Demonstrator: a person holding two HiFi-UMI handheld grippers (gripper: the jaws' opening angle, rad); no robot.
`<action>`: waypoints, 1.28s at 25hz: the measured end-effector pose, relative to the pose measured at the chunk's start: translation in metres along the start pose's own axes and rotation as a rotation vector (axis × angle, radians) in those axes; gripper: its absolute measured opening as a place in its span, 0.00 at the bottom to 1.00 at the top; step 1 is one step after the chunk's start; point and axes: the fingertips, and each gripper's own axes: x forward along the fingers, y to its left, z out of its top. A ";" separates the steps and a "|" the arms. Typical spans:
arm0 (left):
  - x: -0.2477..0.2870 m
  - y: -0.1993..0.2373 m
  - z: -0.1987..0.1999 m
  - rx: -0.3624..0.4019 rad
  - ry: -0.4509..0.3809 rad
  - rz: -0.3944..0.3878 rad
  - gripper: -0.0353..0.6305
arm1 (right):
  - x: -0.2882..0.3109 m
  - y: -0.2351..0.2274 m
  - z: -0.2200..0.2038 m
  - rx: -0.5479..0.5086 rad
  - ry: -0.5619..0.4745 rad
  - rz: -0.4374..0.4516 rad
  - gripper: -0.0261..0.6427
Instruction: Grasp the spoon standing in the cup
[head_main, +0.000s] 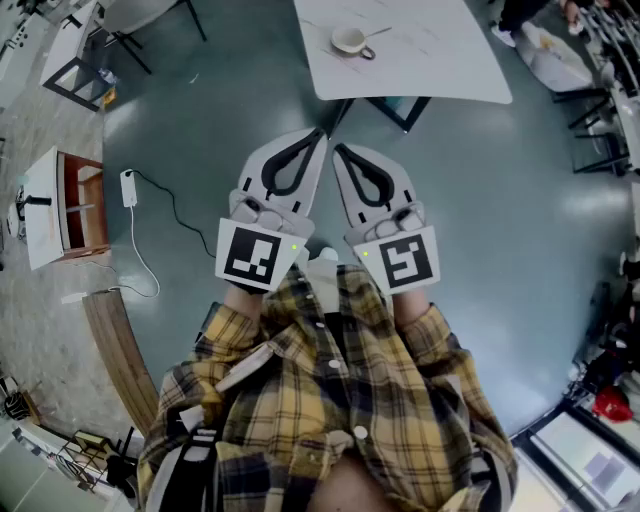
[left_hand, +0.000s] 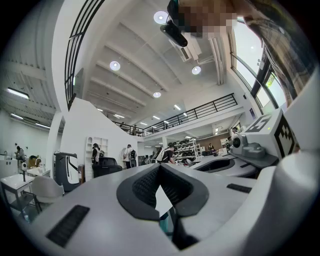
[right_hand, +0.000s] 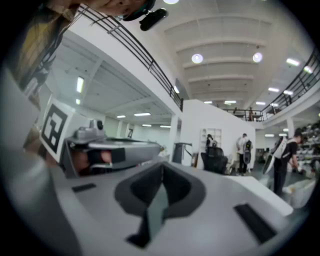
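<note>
We hold the left gripper (head_main: 318, 137) and the right gripper (head_main: 338, 151) level before our chest, each closed on nothing (tips nearly side by side). The spoon (head_main: 378, 33) leans in the cup (head_main: 348, 40) on the white tabletop (head_main: 440, 62), well apart from both.

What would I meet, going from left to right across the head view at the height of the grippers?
Wooden side table → white power adapter → left gripper → right gripper.

White table (head_main: 450, 60), grey floor (head_main: 220, 100) — white power strip (head_main: 128, 187), wooden cabinet (head_main: 82, 205) at left
</note>
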 end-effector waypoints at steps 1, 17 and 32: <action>0.001 0.000 0.000 0.004 0.000 -0.001 0.08 | 0.000 -0.001 0.000 0.002 0.004 0.002 0.09; -0.005 0.030 -0.005 0.010 -0.005 -0.022 0.08 | 0.031 0.009 0.005 0.014 -0.012 -0.011 0.09; -0.007 0.072 -0.022 -0.007 0.008 -0.075 0.08 | 0.070 0.015 -0.002 0.031 0.015 -0.071 0.09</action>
